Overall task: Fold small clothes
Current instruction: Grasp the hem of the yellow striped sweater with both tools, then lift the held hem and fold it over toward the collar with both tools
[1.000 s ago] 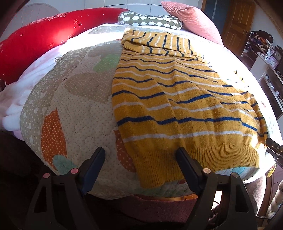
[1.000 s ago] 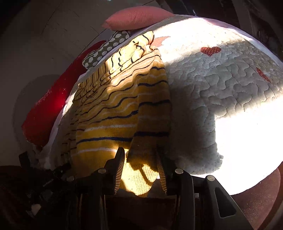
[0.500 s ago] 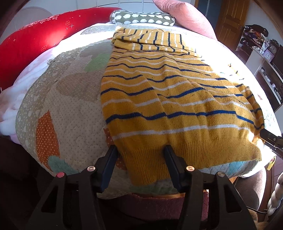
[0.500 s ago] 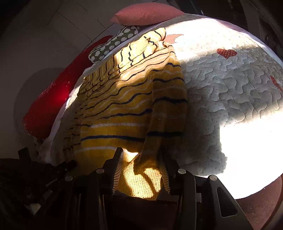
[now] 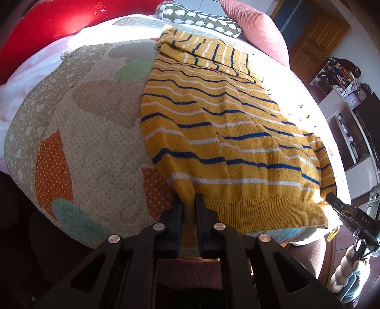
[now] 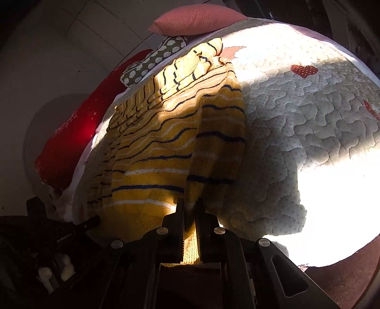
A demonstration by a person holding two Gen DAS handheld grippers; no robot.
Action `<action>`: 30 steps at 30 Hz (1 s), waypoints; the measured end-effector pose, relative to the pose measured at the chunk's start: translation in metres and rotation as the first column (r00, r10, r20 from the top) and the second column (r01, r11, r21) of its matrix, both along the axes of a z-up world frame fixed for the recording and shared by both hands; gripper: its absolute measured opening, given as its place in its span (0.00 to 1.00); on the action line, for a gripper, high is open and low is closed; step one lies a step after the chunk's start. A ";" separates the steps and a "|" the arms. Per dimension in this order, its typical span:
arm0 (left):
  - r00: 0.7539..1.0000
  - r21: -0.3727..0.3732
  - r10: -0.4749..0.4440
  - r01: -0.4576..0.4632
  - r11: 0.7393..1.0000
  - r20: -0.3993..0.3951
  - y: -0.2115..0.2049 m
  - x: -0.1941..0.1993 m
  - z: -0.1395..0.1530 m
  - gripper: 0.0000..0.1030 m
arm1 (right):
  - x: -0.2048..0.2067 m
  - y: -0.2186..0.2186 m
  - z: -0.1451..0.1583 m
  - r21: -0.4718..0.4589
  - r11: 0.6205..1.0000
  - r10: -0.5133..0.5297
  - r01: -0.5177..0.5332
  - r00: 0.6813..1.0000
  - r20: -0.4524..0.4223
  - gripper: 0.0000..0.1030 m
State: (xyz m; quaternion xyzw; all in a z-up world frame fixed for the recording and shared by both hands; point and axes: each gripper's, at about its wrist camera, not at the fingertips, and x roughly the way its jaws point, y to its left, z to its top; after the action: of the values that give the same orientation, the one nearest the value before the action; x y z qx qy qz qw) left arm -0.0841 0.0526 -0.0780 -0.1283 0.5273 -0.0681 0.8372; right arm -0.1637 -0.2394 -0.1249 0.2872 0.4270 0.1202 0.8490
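Observation:
A yellow knit sweater (image 5: 225, 133) with blue and white stripes lies flat on a quilted bed cover (image 5: 90, 133), its sleeves folded across the far end. My left gripper (image 5: 188, 202) is shut on the near left corner of the ribbed hem. My right gripper (image 6: 189, 206) is shut on the near right corner of the same sweater (image 6: 166, 147), where the fabric bunches up between the pads. In the left wrist view the right gripper (image 5: 332, 199) shows at the hem's right corner.
At the bed's far end lie a red pillow (image 5: 61, 19), a sheep-print cushion (image 5: 201, 20) and a pink pillow (image 5: 258, 28). A wooden door (image 5: 315, 40) and cluttered shelves (image 5: 344, 80) stand to the right. The near bed edge runs just under both grippers.
Both grippers closed from open onto the sweater's hem corners. The left one shifted right over the hem's left corner. The fabric at the right corner has gathered and lifted slightly.

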 end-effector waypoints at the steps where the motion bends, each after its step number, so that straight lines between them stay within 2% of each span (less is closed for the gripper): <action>1: 1.000 -0.026 0.008 -0.008 1.000 -0.006 0.004 0.000 0.001 0.09 | -0.002 -0.002 0.002 0.015 1.000 0.002 -0.002 1.000 0.007 0.08; 10: 0.999 -0.145 0.036 -0.031 0.989 0.032 0.021 0.012 0.037 0.09 | 0.005 -0.012 0.026 0.190 0.981 0.015 -0.024 0.998 0.053 0.08; 15: 0.994 -0.109 0.038 -0.027 0.994 0.104 0.018 0.042 0.064 0.08 | 0.034 -0.011 0.045 0.235 0.971 0.028 -0.049 0.995 0.092 0.08; 19: 0.986 -0.067 0.060 -0.050 0.997 0.158 0.016 0.076 0.082 0.04 | 0.068 -0.008 0.064 0.222 0.973 0.038 -0.065 0.992 0.123 0.08; 20: 0.983 -0.057 0.067 -0.058 0.997 0.169 0.015 0.086 0.086 0.00 | 0.078 -0.008 0.068 0.223 0.972 0.039 -0.067 0.991 0.128 0.08; 25: 0.979 -0.007 0.083 -0.083 0.997 0.187 0.013 0.132 0.094 0.00 | 0.125 -0.006 0.079 0.215 0.975 0.032 -0.059 0.991 0.128 0.08; 30: 0.985 -0.021 0.083 -0.080 0.997 0.149 0.022 0.137 0.080 0.00 | 0.163 -0.004 0.055 0.092 0.996 0.017 -0.021 0.999 0.036 0.08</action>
State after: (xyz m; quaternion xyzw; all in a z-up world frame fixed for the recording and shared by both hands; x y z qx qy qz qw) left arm 0.0531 0.0741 0.0017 -0.1503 0.4567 -0.0471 0.8756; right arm -0.0007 -0.2432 -0.0697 0.3198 0.4086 0.1528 0.8411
